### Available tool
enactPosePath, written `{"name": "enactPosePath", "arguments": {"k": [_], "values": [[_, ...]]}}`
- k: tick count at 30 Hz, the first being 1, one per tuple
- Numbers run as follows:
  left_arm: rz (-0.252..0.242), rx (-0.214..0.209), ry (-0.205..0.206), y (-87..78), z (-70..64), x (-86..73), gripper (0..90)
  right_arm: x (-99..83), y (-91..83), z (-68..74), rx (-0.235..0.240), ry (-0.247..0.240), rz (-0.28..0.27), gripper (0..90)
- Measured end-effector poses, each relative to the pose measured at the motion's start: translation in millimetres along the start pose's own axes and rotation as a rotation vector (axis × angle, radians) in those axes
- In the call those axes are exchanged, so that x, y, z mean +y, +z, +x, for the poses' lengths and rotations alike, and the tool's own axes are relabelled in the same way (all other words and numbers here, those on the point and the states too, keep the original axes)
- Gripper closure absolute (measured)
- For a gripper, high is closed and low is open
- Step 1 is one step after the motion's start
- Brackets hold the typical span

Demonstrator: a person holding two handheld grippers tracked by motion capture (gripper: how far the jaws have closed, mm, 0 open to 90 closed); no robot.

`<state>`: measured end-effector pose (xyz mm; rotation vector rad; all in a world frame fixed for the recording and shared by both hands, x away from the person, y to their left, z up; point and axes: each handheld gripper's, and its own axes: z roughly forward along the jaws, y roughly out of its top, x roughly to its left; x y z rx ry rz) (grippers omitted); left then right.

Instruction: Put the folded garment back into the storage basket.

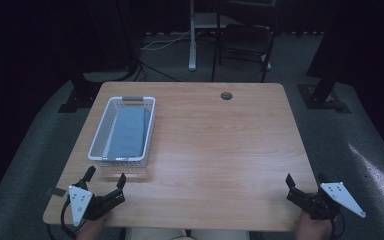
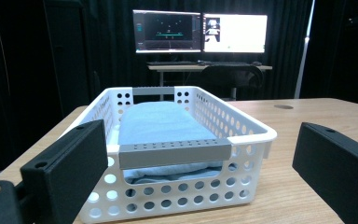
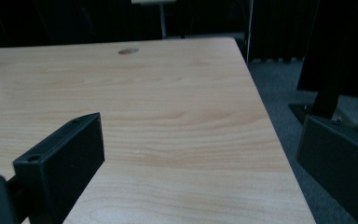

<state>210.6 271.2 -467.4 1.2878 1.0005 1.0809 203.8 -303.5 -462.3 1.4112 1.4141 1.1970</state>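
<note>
Facing the basket (image 2: 177, 154) of blue cloth (image 2: 163, 122), left tool (image 2: 205, 172) gapes; right tool (image 3: 205, 163) gapes over table (image 3: 168, 93).

White basket (image 2: 242, 135) on wooden table (image 2: 326, 116), folded blue cloth (image 2: 161, 123) inside, black jaws spread wide — 2 monitors (image 2: 200, 31) behind

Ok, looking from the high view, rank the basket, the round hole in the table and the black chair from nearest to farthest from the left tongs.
1. Basket, just ahead of the left tongs.
2. Round hole, far side, toward the right.
3. Black chair, beyond the table.
</note>
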Motion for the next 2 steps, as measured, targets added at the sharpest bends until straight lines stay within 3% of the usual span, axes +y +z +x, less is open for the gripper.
{"name": "enactPosePath", "arguments": {"k": [2], "values": [[0.0, 0.0, 0.0, 0.0, 0.0, 0.0, 4.4, -0.7, -1.3, 1.2, -0.01, -0.004, -0.019, 0.4]]}}
